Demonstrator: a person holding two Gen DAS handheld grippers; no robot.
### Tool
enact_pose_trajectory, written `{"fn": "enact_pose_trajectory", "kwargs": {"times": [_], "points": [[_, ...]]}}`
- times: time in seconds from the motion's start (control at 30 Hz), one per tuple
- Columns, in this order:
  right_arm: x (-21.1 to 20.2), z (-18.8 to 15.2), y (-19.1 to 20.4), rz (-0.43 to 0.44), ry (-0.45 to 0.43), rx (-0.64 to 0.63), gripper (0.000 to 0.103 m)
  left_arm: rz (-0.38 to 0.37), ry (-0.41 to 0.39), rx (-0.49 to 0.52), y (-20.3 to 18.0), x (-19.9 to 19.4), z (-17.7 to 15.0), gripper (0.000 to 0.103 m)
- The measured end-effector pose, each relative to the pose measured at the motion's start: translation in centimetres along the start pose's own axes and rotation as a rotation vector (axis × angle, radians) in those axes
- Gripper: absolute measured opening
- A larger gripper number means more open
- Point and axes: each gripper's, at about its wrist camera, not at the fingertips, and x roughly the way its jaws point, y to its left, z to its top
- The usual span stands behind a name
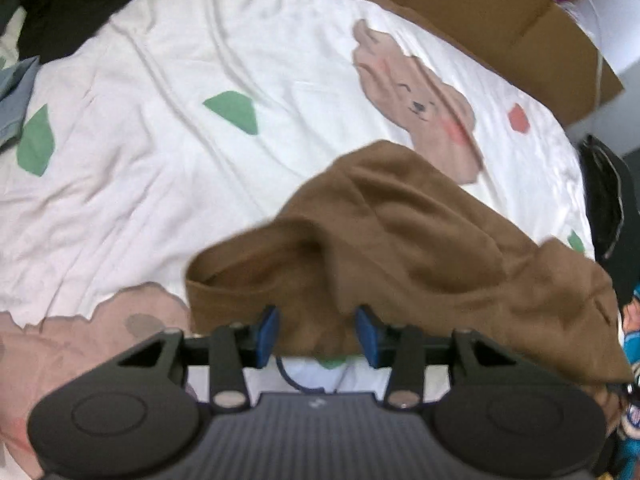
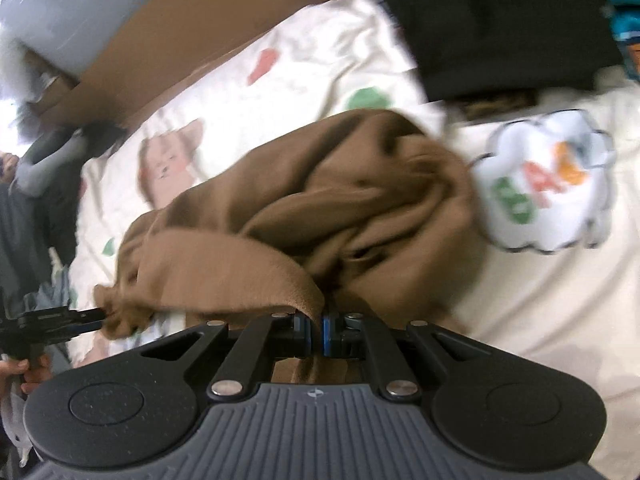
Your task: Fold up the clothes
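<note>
A brown garment (image 1: 400, 240) lies crumpled on a white bedsheet (image 1: 160, 140) printed with bears and green leaves. My left gripper (image 1: 317, 332) hangs over the garment's near edge. Its blue pads (image 1: 268, 332) stand apart with the cloth's hem between them, not pinched. In the right wrist view the brown garment (image 2: 300, 200) is bunched, and a band of it runs down into my right gripper (image 2: 316, 334), which is shut on it. The left gripper (image 2: 96, 316) shows at the far left, at the bunched end of the cloth, held by a hand (image 2: 16, 368).
A cream garment with a cloud print (image 2: 544, 184) lies right of the brown one. Black clothing (image 2: 500, 20) is piled behind it. A cardboard sheet (image 1: 480, 12) borders the bed's far side. Blue-grey clothing (image 1: 16, 96) and dark clothes (image 1: 60, 0) sit at the left.
</note>
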Motion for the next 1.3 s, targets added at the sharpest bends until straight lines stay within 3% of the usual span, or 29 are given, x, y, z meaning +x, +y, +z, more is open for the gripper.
{"fn": "enact_pose_trajectory", "kwargs": {"times": [0.37,0.5,0.6,0.7,0.73,0.77,1.03,1.2,1.3], "points": [[-4.9,0.0,-5.3,-0.208,-0.086,0.076,0.003,0.030,-0.056,0.024,-1.1,0.0,1.8,0.052],[-5.0,-0.1,-7.2,-0.283,-0.080,0.129,0.004,0.032,-0.025,0.044,-1.4,1.6,1.7,0.052],[-4.2,-0.3,-8.2,-0.320,-0.046,0.166,0.010,0.022,0.005,0.076,-2.4,2.9,1.3,0.052],[-4.0,-0.4,-8.5,-0.332,-0.041,0.209,0.028,-0.009,-0.009,0.109,-3.6,3.1,1.5,0.052],[-4.2,-0.4,-8.4,-0.340,-0.052,0.205,0.038,-0.022,-0.018,0.121,-4.1,3.0,1.6,0.052],[-4.5,-0.4,-8.2,-0.349,-0.065,0.198,0.041,-0.038,-0.029,0.140,-4.6,2.9,1.8,0.052],[-6.5,0.6,-6.6,-0.339,-0.161,0.161,0.042,-0.097,-0.072,0.261,-7.8,3.2,2.3,0.055],[-6.5,1.0,-5.0,-0.318,-0.177,0.108,0.042,-0.077,-0.103,0.329,-9.1,4.0,3.0,0.055],[-6.3,1.0,-4.1,-0.301,-0.179,0.077,0.042,-0.101,-0.115,0.375,-10.0,4.2,3.5,0.055]]}}
